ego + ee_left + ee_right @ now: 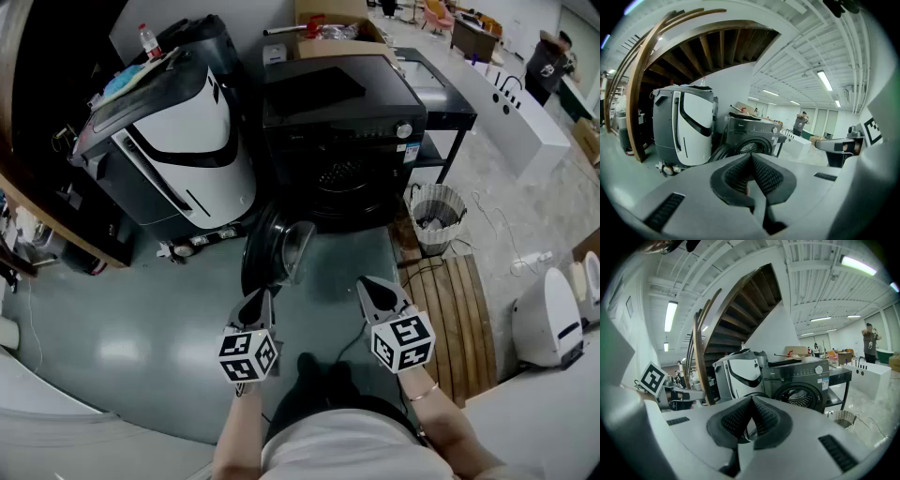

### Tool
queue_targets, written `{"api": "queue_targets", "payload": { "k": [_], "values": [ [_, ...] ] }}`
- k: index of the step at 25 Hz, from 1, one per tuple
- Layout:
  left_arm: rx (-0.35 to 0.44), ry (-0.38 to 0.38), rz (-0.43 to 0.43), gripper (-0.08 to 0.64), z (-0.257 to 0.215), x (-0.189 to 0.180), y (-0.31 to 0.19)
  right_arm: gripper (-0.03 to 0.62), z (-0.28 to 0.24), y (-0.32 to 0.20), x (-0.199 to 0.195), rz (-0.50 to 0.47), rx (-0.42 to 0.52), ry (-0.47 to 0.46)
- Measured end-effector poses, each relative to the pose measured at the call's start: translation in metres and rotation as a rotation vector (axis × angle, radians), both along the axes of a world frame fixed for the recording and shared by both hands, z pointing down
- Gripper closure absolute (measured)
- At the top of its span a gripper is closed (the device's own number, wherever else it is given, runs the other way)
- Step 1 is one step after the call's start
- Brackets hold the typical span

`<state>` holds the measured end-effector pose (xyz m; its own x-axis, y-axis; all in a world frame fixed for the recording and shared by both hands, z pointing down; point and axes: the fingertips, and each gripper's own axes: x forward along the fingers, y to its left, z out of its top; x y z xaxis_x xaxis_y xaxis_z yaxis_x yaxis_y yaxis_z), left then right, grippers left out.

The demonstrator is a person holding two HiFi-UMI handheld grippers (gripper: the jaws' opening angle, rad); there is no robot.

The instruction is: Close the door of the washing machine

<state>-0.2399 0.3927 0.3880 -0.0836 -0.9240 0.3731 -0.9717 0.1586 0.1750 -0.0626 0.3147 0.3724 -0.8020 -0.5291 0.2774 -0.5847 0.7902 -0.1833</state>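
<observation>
While the door (272,251) of the washing machine (342,141) is seen swung open, the left gripper (256,302) and right gripper (372,289) are held near it, jaws pressed together, empty.

Open workshop hall with a glossy grey-green floor (122,347) and a wooden stair (740,310).
The stair's brown underside climbs across the upper middle of the right gripper view, against a white wall (736,89). Long tube lights (670,315) shine from a white ribbed ceiling (820,37). In the head view a slatted wooden mat (455,319) lies at lower right, a wire basket (437,216) stands just above it, and a long white counter (530,117) runs along the upper right.
</observation>
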Motion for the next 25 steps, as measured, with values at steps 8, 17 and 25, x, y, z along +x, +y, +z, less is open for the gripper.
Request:
{"api": "queue_targets", "payload": {
  "k": [8, 17, 25],
  "values": [
    [-0.041, -0.012, -0.026, 0.536, 0.009, 0.016, 0.013, 0.586, 0.001, 0.018, 0.019, -0.008, -0.031, -0.026],
    [-0.166, -0.060, -0.146, 0.389, 0.049, -0.036, 0.005, 0.584, 0.004, 0.002, 0.029, 0.037, -0.050, -0.042],
    [-0.214, -0.002, -0.268, 0.344, 0.073, -0.089, -0.017, 0.584, 0.016, -0.021, 0.027, 0.044, -0.086, -0.043]
  ]
}}
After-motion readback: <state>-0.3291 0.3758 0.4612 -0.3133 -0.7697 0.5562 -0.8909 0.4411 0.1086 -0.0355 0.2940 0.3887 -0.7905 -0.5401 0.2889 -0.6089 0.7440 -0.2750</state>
